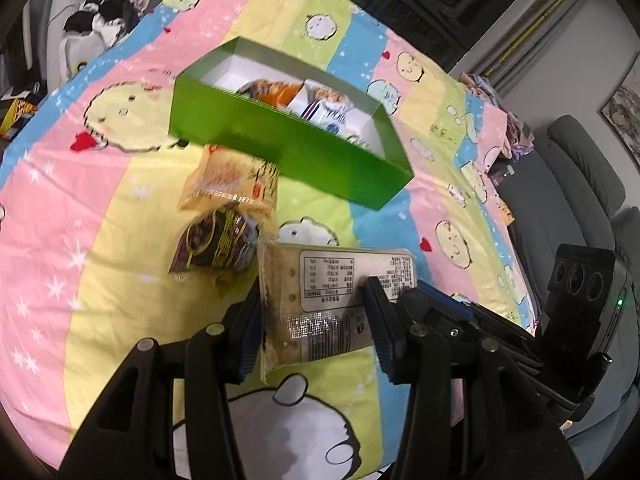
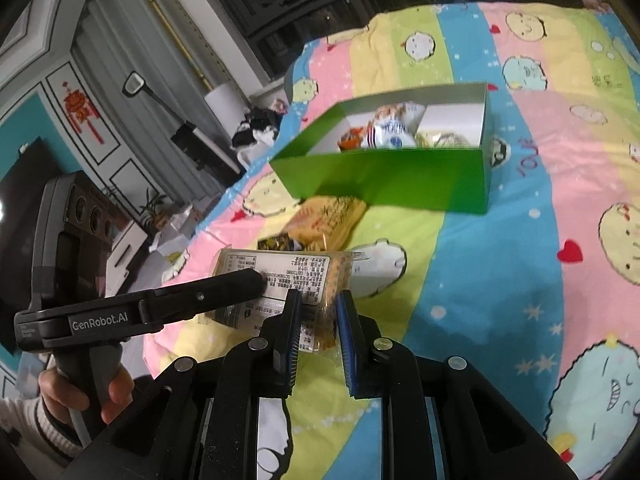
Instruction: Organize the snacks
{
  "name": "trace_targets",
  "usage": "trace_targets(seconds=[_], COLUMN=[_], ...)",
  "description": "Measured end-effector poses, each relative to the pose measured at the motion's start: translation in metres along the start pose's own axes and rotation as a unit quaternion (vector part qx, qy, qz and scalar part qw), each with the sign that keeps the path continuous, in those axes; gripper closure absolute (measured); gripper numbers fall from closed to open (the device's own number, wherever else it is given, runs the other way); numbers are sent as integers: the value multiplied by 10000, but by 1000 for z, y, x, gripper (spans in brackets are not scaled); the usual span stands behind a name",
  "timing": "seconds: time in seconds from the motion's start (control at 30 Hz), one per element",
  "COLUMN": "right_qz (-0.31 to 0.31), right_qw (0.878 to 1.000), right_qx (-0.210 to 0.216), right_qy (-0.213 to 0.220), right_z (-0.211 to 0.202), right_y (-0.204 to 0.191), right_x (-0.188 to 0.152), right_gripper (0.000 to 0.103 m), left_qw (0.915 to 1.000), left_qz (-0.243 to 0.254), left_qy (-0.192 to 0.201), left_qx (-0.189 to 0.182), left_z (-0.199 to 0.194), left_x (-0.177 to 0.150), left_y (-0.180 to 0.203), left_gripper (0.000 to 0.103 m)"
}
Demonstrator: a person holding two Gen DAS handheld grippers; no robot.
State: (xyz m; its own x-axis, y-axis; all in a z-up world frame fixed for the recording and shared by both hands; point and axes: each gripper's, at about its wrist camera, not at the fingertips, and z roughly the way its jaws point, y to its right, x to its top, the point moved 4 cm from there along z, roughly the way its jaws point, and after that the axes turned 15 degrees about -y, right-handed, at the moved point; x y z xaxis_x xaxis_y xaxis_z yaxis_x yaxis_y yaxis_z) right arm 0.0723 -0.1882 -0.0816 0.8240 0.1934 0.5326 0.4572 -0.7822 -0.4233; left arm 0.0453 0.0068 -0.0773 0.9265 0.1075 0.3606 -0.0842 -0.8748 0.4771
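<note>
Midway through the tidy-up: the left gripper [image 1: 312, 320] clamps a clear-wrapped cracker pack [image 1: 336, 292] above the cartoon-print bedspread [image 1: 80, 240], while the right gripper [image 2: 316, 320], jaws clenched, pinches the pack's near end. The green box [image 1: 288, 148] already holds several packets. A yellow snack bag [image 1: 228, 184] and a dark packet [image 1: 216, 244] lie on the bed just before the box, not yet packed.

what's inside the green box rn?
Inside the green box: an orange packet, a white-and-blue packet and a yellowish wrapped snack at one end, white lining elsewhere. The near wall hides the floor and the packets' lower parts, so anything underneath can't be seen.
</note>
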Motion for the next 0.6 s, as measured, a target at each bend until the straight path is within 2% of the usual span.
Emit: trace_targets(seconds=[0.6], right_qz=[-220], right_qw=[9966], right_qx=[-233], right_qy=[755], right_z=[-31], right_y=[4], right_x=[60], right_gripper=[83], left_qw=[9976], left_qz=[458], left_qy=[501], left_qx=[-96], left_z=[-22], left_x=[69], left_y=[26], left_gripper=[56])
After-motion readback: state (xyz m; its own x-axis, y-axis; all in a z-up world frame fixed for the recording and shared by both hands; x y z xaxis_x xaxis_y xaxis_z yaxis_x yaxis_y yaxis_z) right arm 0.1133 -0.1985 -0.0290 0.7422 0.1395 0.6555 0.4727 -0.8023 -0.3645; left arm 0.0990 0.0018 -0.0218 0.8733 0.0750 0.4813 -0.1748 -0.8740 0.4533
